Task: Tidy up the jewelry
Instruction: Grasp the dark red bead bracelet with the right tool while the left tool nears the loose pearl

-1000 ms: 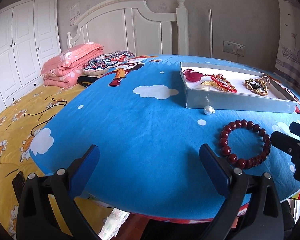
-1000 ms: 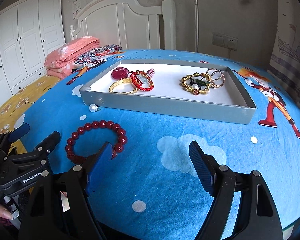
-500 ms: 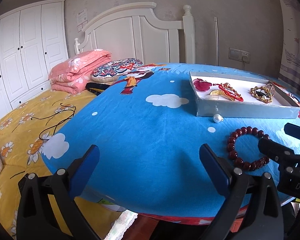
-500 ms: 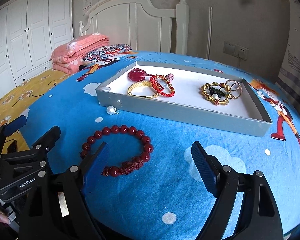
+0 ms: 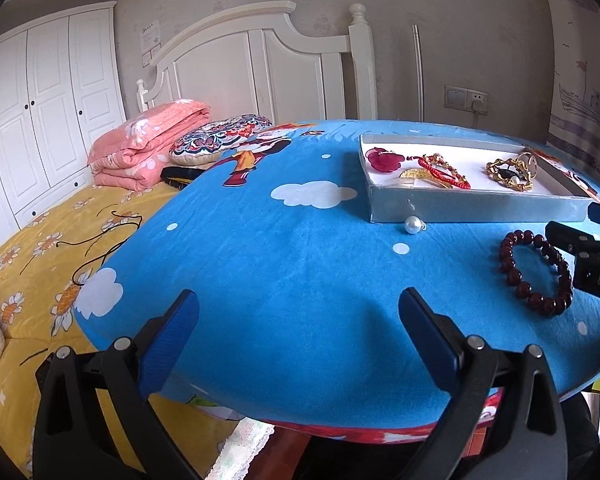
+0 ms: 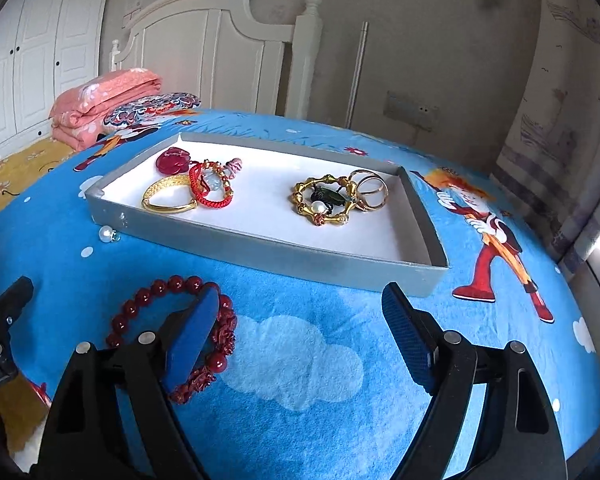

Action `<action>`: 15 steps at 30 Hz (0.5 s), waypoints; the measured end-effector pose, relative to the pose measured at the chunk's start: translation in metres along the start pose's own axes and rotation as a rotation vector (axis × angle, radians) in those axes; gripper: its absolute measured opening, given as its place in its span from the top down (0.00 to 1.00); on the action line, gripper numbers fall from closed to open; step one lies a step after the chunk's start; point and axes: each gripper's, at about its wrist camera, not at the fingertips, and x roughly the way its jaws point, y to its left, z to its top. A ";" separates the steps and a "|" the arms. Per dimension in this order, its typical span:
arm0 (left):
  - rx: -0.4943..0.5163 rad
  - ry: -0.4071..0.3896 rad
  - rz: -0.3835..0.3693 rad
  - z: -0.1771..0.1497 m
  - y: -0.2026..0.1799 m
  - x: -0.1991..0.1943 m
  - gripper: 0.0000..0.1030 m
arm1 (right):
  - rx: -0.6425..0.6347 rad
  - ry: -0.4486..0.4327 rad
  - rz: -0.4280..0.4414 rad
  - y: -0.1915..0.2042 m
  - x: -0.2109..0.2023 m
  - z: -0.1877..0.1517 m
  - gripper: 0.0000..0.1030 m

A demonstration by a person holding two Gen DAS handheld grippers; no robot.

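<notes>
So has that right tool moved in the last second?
Yes. The right tool has slid rightward: the red bracelet now lies behind its left finger, and the tray looms closer.

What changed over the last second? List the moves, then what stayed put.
The right gripper swung right and closer to the tray; its left finger now overlaps the red bead bracelet. Nothing was grasped. Both grippers remain open; the bracelet, pearl and tray contents stayed put.

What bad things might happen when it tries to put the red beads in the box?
1. The right tool is off-centre: only one finger overlaps the red bead bracelet, so closing here may just nudge it.
2. The loose pearl lies against the grey tray wall; a bump might roll it across the blue cloth.
3. Dropping the beads onto the red cord bracelet may tangle them.
</notes>
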 end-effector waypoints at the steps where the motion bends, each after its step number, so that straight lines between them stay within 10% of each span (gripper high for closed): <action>1: 0.004 0.002 -0.004 0.000 -0.002 0.000 0.06 | -0.003 0.000 0.007 0.000 -0.002 0.000 0.24; 15: 0.009 0.054 -0.093 0.019 -0.021 0.014 0.06 | -0.015 0.108 0.196 0.018 0.001 -0.006 0.73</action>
